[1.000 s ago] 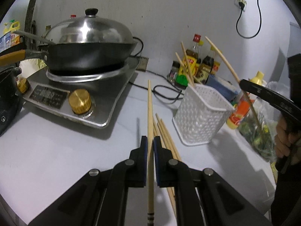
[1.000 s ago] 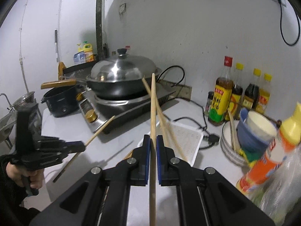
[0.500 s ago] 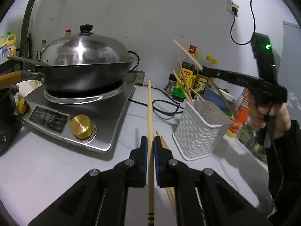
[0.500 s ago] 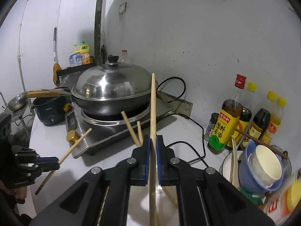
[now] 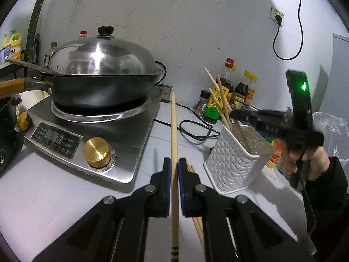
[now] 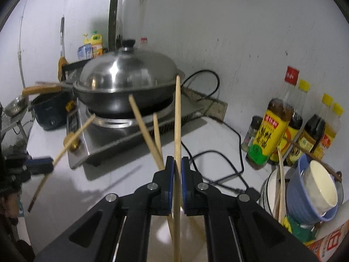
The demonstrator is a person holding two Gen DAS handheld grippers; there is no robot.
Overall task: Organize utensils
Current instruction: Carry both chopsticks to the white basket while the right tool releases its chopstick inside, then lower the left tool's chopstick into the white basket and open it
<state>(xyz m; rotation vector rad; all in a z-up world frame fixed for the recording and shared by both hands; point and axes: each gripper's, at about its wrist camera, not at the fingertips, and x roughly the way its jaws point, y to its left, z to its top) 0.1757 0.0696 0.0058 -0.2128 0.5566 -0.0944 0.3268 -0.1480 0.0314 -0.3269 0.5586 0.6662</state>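
Moved since earlier: right gripper [image 6: 178, 163] has travelled across to the white basket [image 5: 236, 159], and in the left wrist view it now hangs just over the basket's rim; the left gripper [image 5: 173, 170] has kept nearly its place by the cooker.
Cooker and wok: one induction cooker [image 5: 91, 135] with one lidded wok [image 5: 102, 74] on it; both are only background for this task.
Basket: one, upright on the counter [image 5: 54, 196], right of the cooker; it is the place for the utensils.
Bottles: four sauce bottles [image 6: 270, 131] and one small jar by the wall, as far as I can count; not part of the work.
Chopsticks in basket: three [image 5: 220, 100] lean out of it in the left wrist view; one may be the stick the right gripper carries, I cannot tell.
Chopsticks on counter: at least two [image 5: 192, 170] lie below the left gripper; partly hidden.
Left tongs: narrow, clamped on one chopstick [image 5: 174, 135], held above the counter.
Right tongs: narrow, clamped on one chopstick [image 6: 177, 120], over the basket.
Step in hand: I judge, delivering the right stick into the basket.
Next move: lower its end inside the rim, then open the jaws; after this the left stick should follow.
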